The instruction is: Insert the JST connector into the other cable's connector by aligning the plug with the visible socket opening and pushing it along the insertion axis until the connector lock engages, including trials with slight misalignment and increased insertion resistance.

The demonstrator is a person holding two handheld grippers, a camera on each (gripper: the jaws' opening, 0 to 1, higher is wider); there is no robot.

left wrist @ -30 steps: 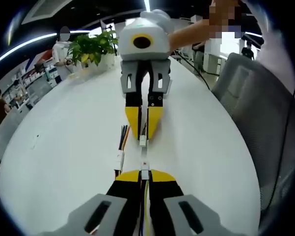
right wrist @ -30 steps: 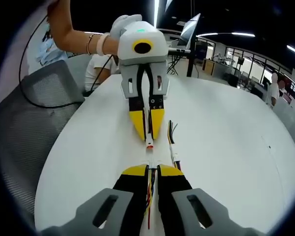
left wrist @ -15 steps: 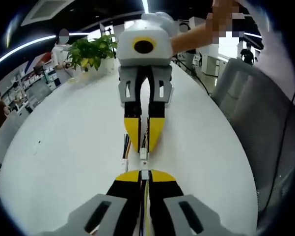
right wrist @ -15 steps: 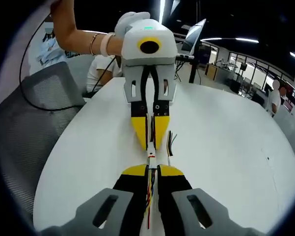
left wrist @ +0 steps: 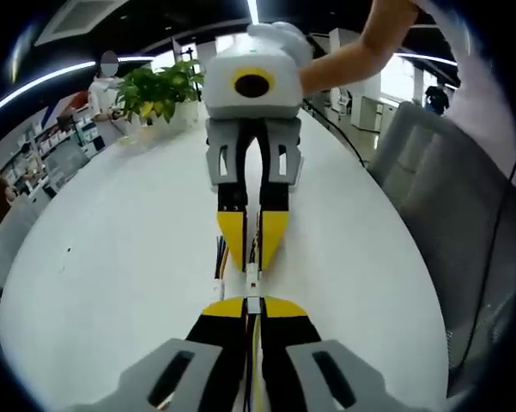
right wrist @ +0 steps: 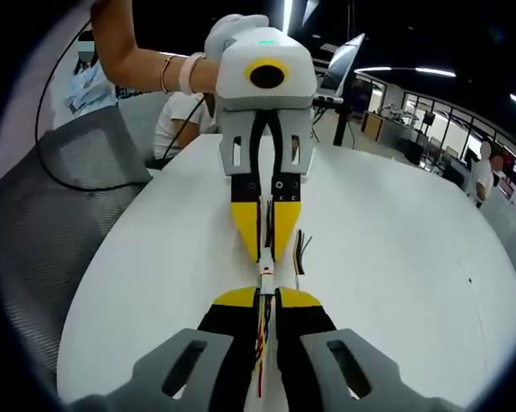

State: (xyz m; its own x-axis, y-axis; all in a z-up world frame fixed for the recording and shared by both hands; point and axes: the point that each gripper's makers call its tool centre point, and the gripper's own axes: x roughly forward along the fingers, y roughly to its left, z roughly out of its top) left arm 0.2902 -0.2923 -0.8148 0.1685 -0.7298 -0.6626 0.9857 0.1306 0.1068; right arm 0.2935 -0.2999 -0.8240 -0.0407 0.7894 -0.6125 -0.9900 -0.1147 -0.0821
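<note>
Your left gripper (left wrist: 252, 302) has its jaws pinched nearly closed on a small white JST connector (left wrist: 252, 304) with coloured wires trailing back between the fingers. At 12 o'clock your right gripper (left wrist: 251, 249) faces it tip to tip, clamped on the mating connector (left wrist: 251, 275). The two housings touch just above the white table (left wrist: 112, 249); a loose cable (left wrist: 218, 268) lies at 11 o'clock.

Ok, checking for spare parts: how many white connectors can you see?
3: one in the left gripper, one in the right gripper, meeting between the tips, and a spare connector on the table. Others may be hidden.
</note>
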